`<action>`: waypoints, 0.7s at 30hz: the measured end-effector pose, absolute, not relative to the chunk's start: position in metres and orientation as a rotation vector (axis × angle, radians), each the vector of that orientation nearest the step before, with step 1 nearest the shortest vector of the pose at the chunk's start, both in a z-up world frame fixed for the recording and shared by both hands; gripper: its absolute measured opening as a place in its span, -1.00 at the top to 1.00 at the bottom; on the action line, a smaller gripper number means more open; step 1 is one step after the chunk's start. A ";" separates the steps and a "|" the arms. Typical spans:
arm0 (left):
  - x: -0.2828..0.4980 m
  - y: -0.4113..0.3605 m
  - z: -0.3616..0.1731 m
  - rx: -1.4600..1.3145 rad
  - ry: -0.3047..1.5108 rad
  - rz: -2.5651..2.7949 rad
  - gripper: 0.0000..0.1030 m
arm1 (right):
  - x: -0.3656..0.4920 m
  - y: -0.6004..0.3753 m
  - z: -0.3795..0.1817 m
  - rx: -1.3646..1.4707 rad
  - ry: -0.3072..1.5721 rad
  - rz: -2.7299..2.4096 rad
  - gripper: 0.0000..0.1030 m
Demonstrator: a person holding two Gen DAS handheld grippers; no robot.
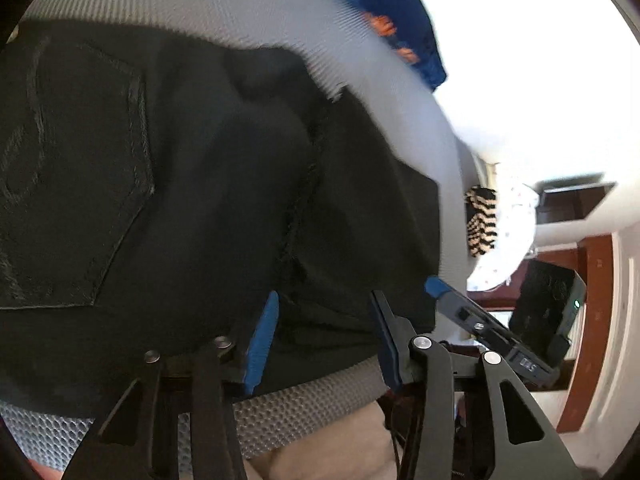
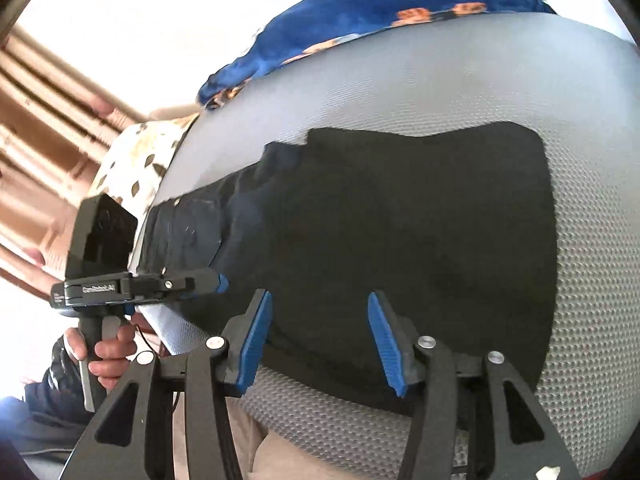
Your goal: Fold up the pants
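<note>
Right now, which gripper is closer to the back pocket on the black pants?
Left. The left gripper hovers open at the pants' near edge beside the back pocket. The right gripper is open farther along the pants.

I am looking at a grey mesh-textured surface (image 2: 460, 88) spreading across both views. At its far edge a blue cloth with orange patches (image 2: 360, 4) is lying bunched. Strong white light is flooding in beyond it, washing out the upper background. In the left wrist view, reddish-brown wooden framing (image 1: 596, 320) is showing at right, and a black-and-cream striped item (image 1: 482, 220) is sitting near white spotted fabric (image 1: 508, 248).
</note>
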State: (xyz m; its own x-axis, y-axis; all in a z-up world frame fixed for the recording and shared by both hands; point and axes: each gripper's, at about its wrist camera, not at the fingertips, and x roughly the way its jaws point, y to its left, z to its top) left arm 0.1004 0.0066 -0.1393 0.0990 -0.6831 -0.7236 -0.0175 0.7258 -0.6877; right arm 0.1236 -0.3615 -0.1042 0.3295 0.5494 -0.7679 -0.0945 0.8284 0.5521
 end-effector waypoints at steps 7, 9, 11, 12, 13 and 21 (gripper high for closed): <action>0.103 0.009 -0.155 -0.702 1.465 -0.507 0.09 | 0.124 -0.377 -0.110 0.503 1.163 0.415 0.06; 0.103 0.006 -0.157 -0.721 1.479 -0.523 0.09 | 0.124 -0.379 -0.109 0.509 1.160 0.415 0.06; 0.101 0.001 -0.162 -0.742 1.503 -0.551 0.12 | 0.126 -0.380 -0.110 0.515 1.158 0.406 0.06; 0.101 -0.004 -0.164 -0.753 1.508 -0.557 0.15 | 0.126 -0.382 -0.111 0.522 1.156 0.405 0.05; 0.100 -0.006 -0.165 -0.758 1.507 -0.563 0.15 | 0.126 -0.384 -0.112 0.527 1.156 0.401 0.06; 0.104 -0.015 -0.172 -0.806 1.492 -0.567 0.65 | 0.125 -0.393 -0.121 0.564 1.170 0.372 0.05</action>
State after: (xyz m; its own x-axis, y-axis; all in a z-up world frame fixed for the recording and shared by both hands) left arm 0.1043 -0.0145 -0.1722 0.0316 -0.7667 -0.6412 -0.1478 0.6309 -0.7617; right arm 0.1246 -0.3933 -0.1212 0.3545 0.5513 -0.7553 0.0141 0.8045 0.5938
